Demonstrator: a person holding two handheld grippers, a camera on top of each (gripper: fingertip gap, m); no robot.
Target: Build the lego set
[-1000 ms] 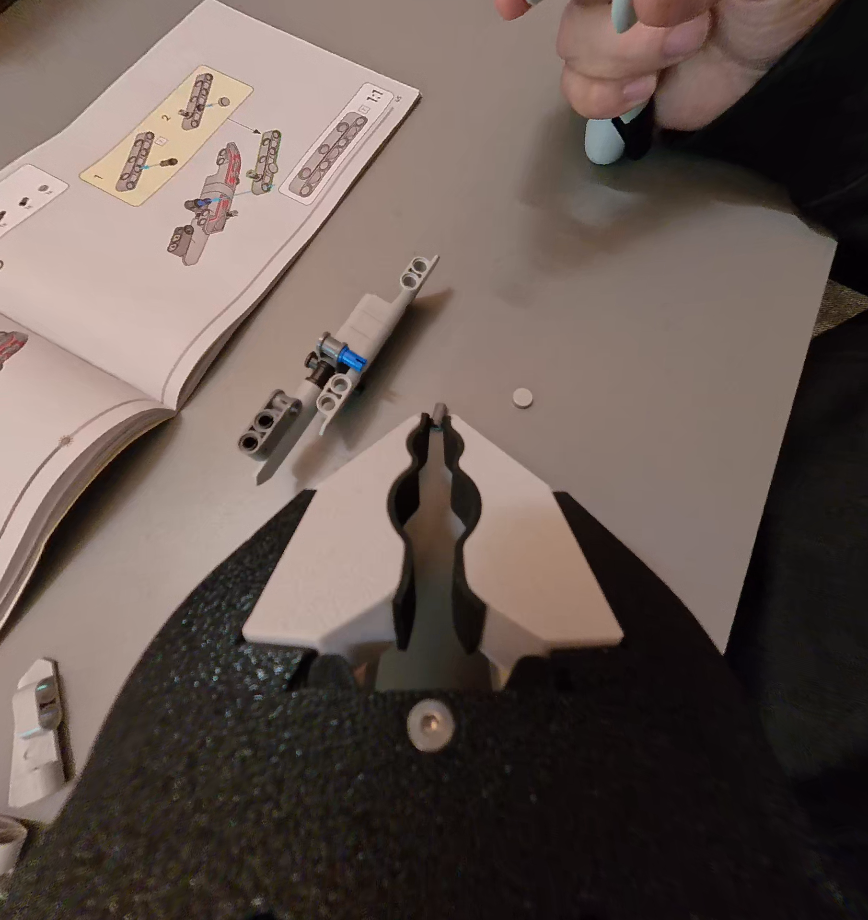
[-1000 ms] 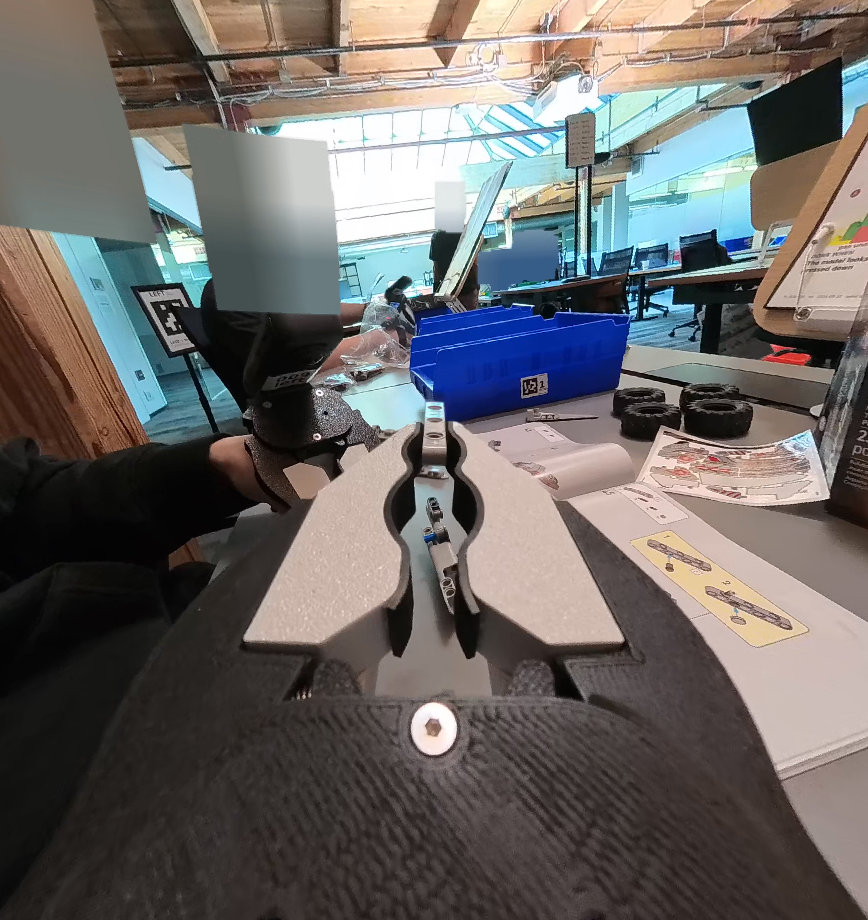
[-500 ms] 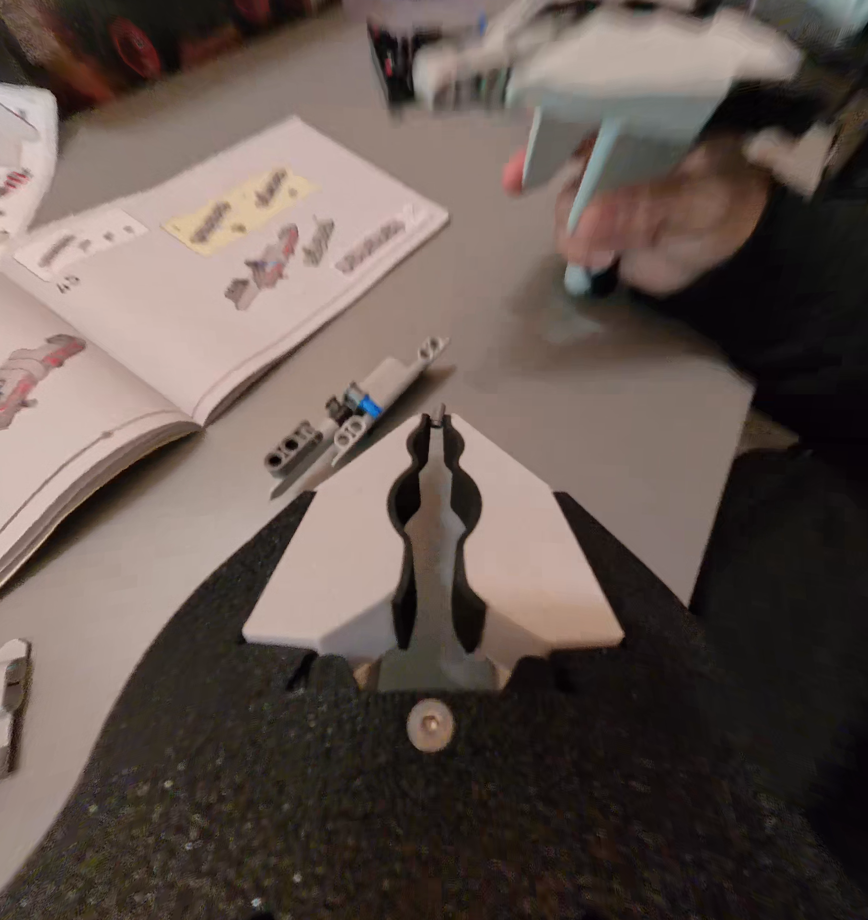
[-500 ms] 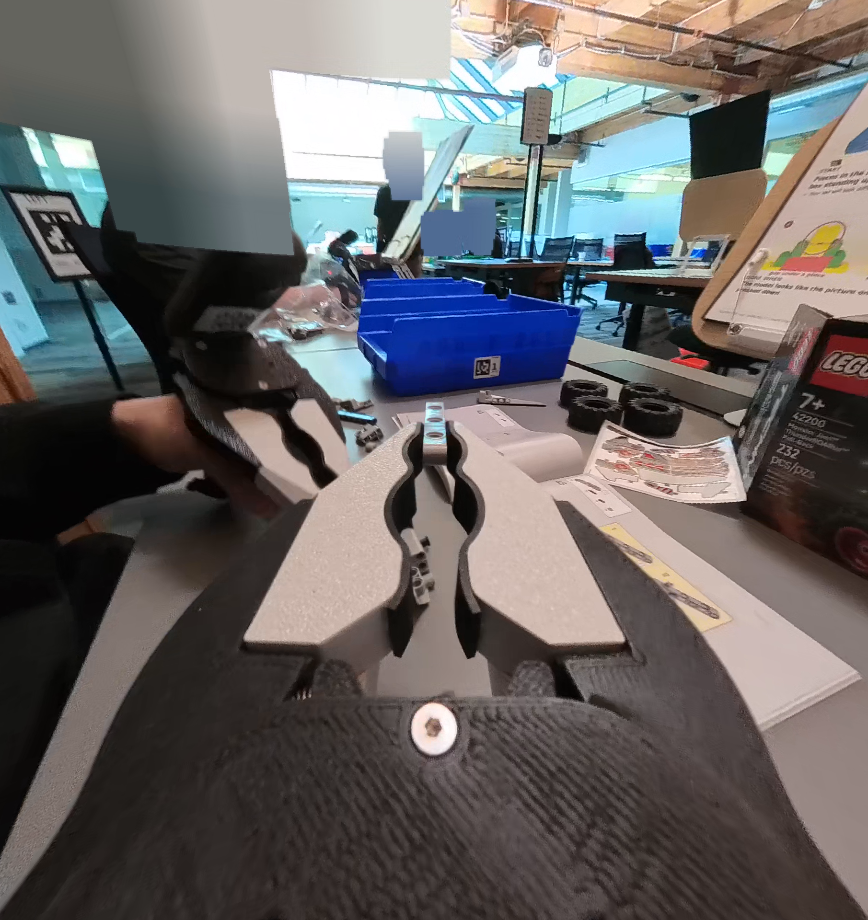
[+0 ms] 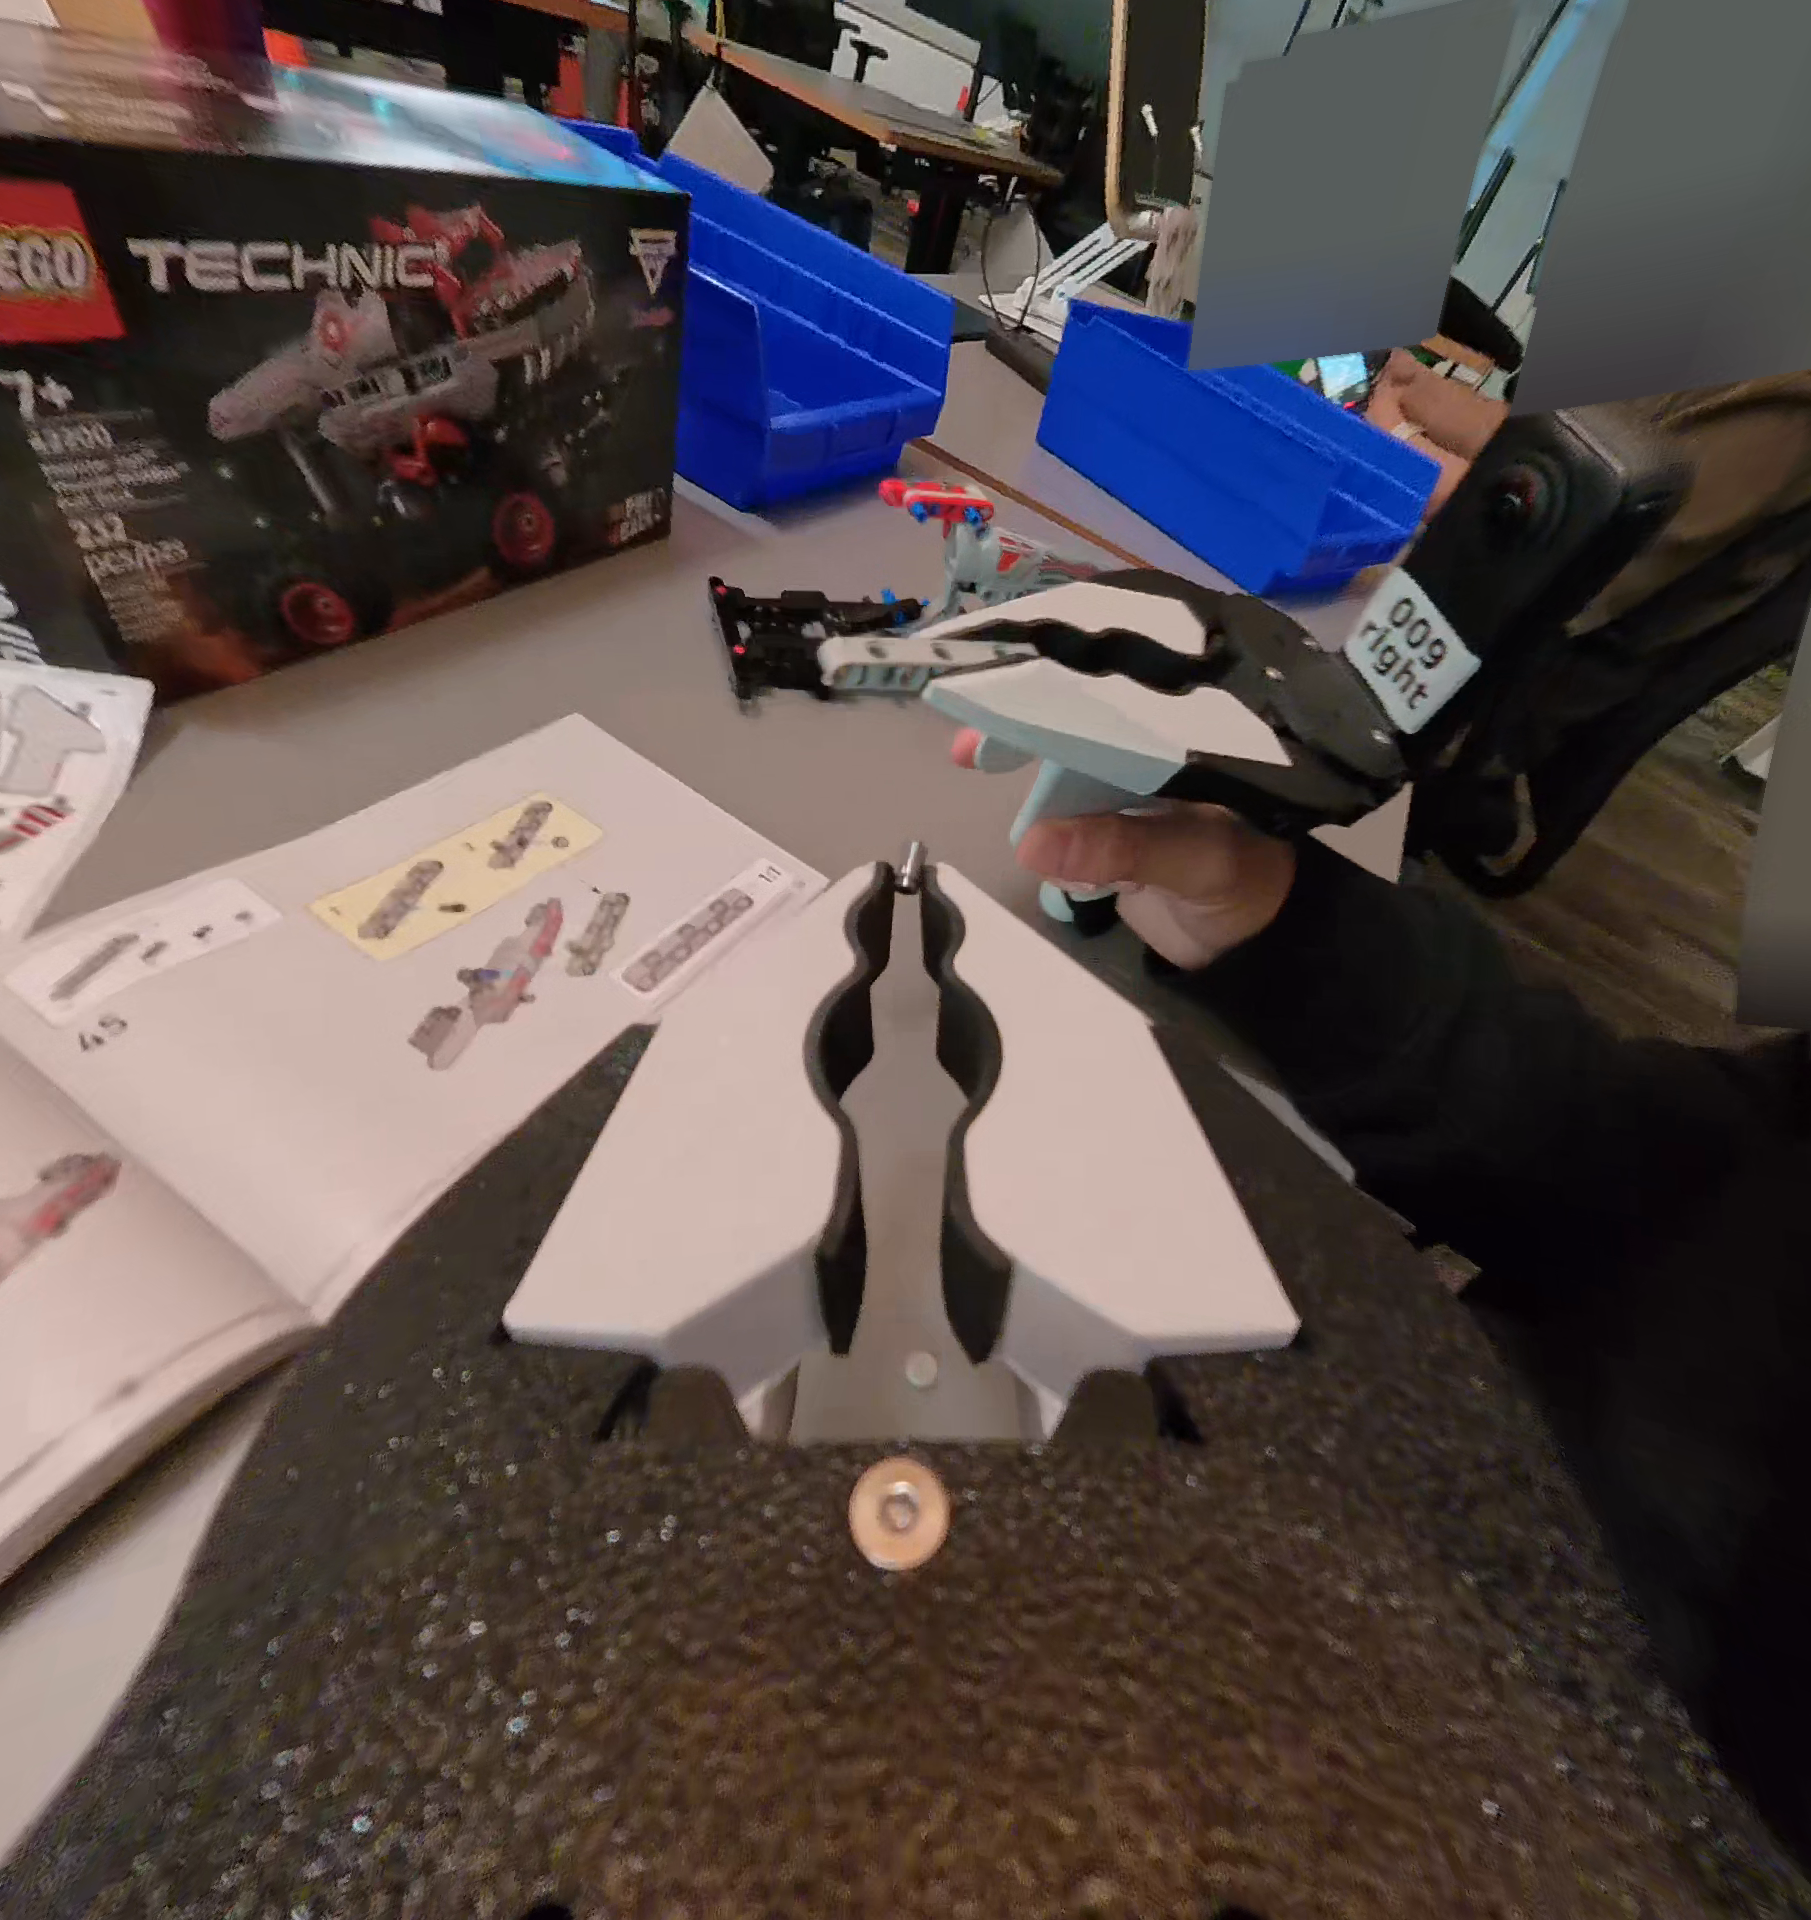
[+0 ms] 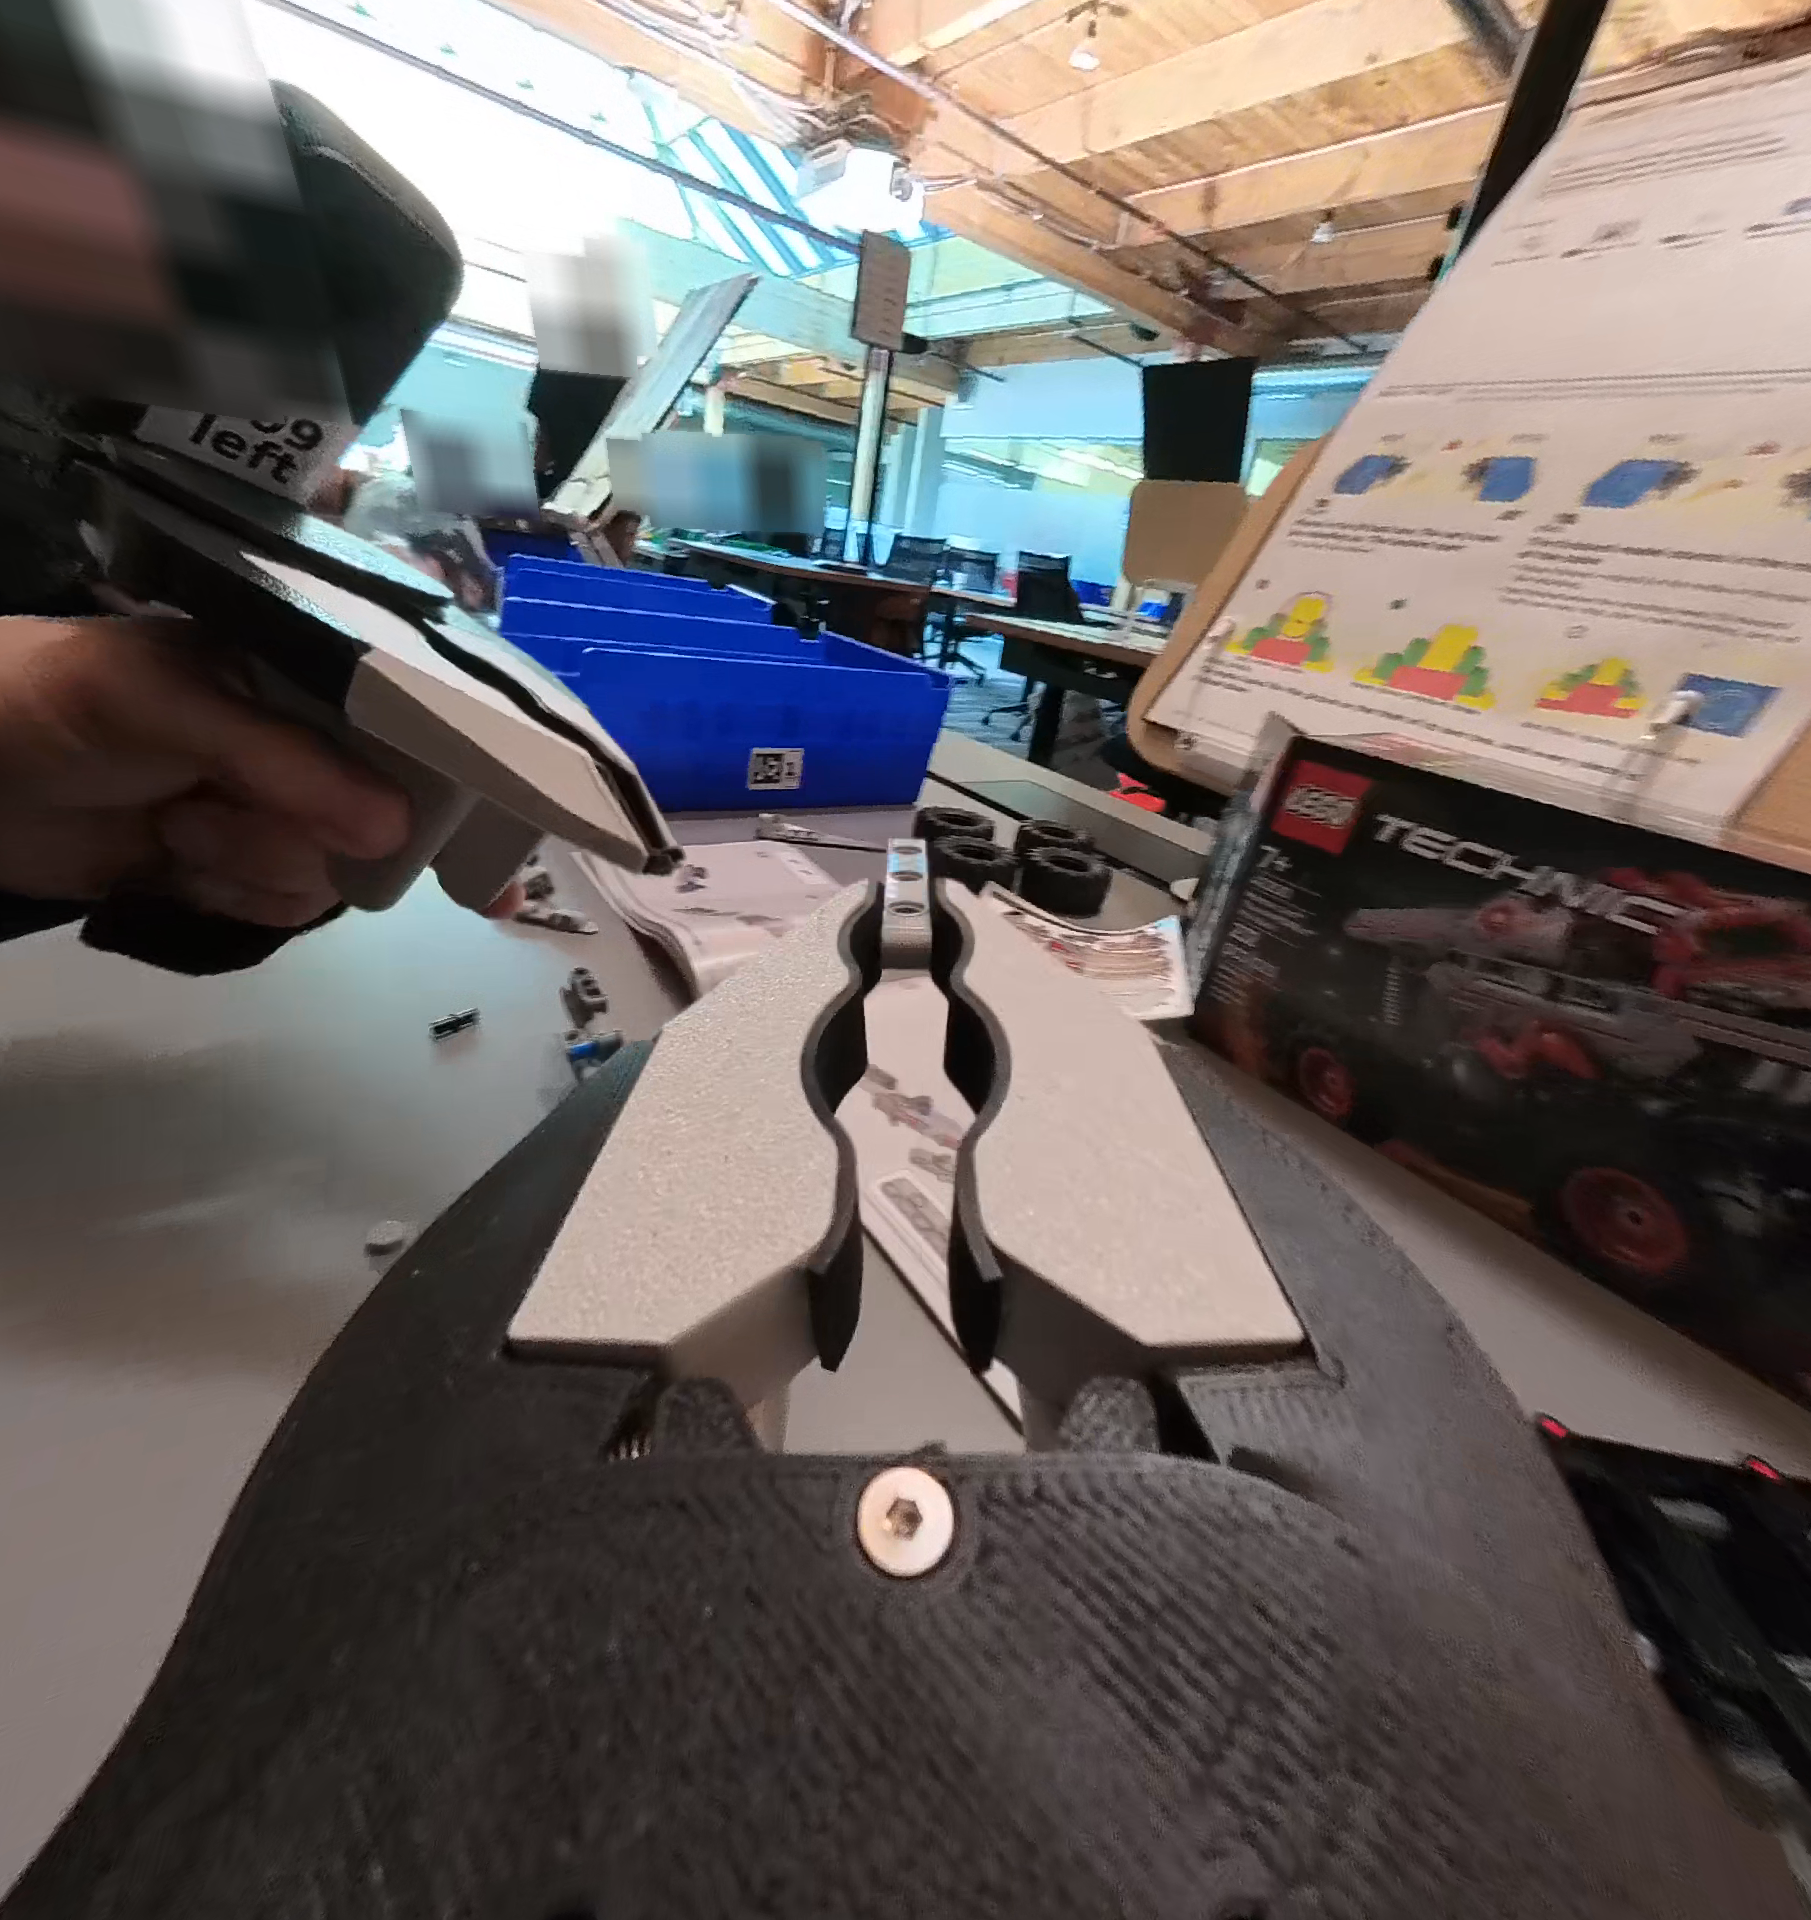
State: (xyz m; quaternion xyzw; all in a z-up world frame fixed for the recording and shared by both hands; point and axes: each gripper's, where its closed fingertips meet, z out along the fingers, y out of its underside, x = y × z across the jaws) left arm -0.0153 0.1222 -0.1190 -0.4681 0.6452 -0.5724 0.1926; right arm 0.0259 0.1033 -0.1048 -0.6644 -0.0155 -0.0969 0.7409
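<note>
The left gripper [image 5: 909, 883] is raised, pinching a small grey pin [image 5: 911, 864]; the right gripper [image 6: 906, 914] is closed on a grey beam [image 6: 906, 881] pointing forward lengthwise.

Blue bins [image 5: 807, 384], black box [image 5: 309, 395], light grey beam [image 6: 906, 904].
</note>
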